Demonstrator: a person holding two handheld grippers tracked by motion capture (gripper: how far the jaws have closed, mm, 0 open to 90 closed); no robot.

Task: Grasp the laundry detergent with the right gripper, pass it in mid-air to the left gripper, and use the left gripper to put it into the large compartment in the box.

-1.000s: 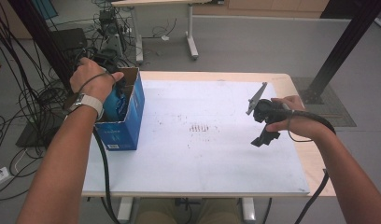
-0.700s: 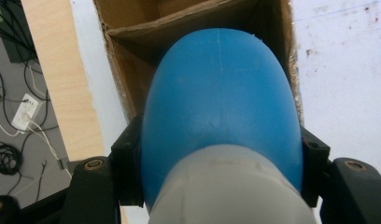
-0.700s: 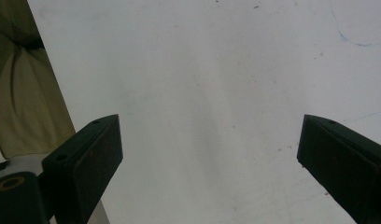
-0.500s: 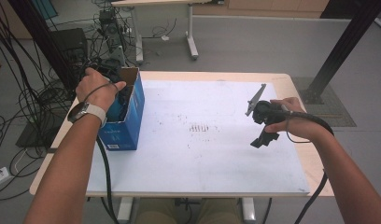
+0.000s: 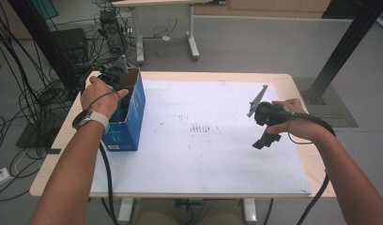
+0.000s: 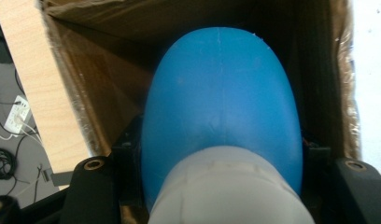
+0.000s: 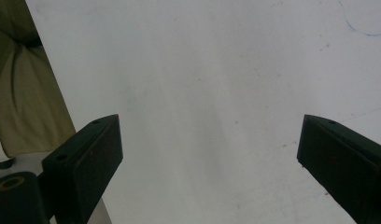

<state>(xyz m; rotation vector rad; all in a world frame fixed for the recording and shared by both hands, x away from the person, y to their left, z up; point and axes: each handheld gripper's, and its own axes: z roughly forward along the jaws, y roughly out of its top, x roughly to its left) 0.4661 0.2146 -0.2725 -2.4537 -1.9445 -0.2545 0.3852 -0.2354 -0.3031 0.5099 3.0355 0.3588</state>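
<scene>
The left gripper [image 5: 115,82] reaches down into the blue box [image 5: 131,123], its fingers clamped on a blue-and-white bottle [image 6: 223,116] inside the box. The right gripper [image 5: 264,126], well right of the box, hovers with fingers apart. Advised: keep the bottle centred between the box walls and lower it straight.

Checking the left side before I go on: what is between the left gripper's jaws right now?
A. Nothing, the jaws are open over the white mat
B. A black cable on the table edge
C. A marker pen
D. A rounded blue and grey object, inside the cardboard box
D: in the left gripper view the rounded blue and grey object sits clamped between the left gripper's jaws, with the brown inner walls of the cardboard box around it.
</scene>
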